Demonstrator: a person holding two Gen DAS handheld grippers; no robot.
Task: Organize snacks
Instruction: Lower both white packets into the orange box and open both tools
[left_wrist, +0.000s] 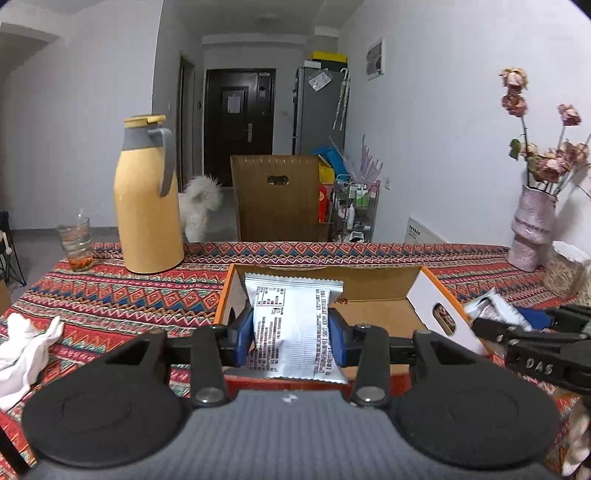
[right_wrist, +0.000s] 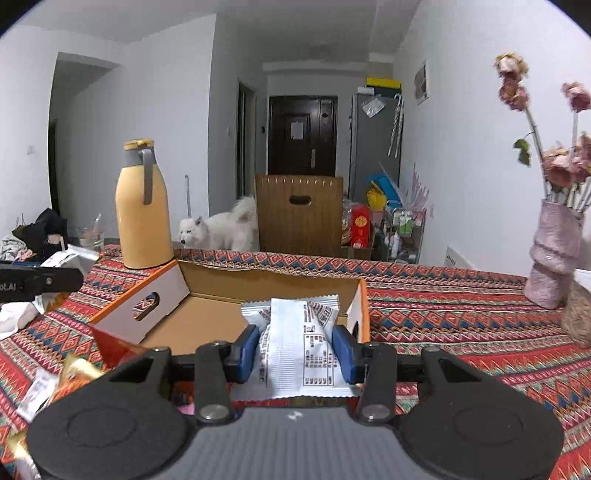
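Note:
An open cardboard box with orange edges (left_wrist: 373, 280) lies on the patterned tablecloth; it also shows in the right wrist view (right_wrist: 207, 291). My left gripper (left_wrist: 291, 332) is shut on a silver snack packet (left_wrist: 295, 325), held over the box's near left corner. My right gripper (right_wrist: 299, 350) is shut on another silver snack packet (right_wrist: 299, 350), held over the box's near right part. The right gripper shows at the right of the left wrist view (left_wrist: 532, 343). Several loose snack packets (right_wrist: 70, 373) lie at the near left of the box.
A yellow thermos jug (left_wrist: 147, 199) and a glass (left_wrist: 75, 243) stand at the far left. A pink vase with dried roses (left_wrist: 532, 229) stands at the right. White cloth (left_wrist: 26, 350) lies at the left. A chair (left_wrist: 277, 199) and a white dog (right_wrist: 221, 229) are behind the table.

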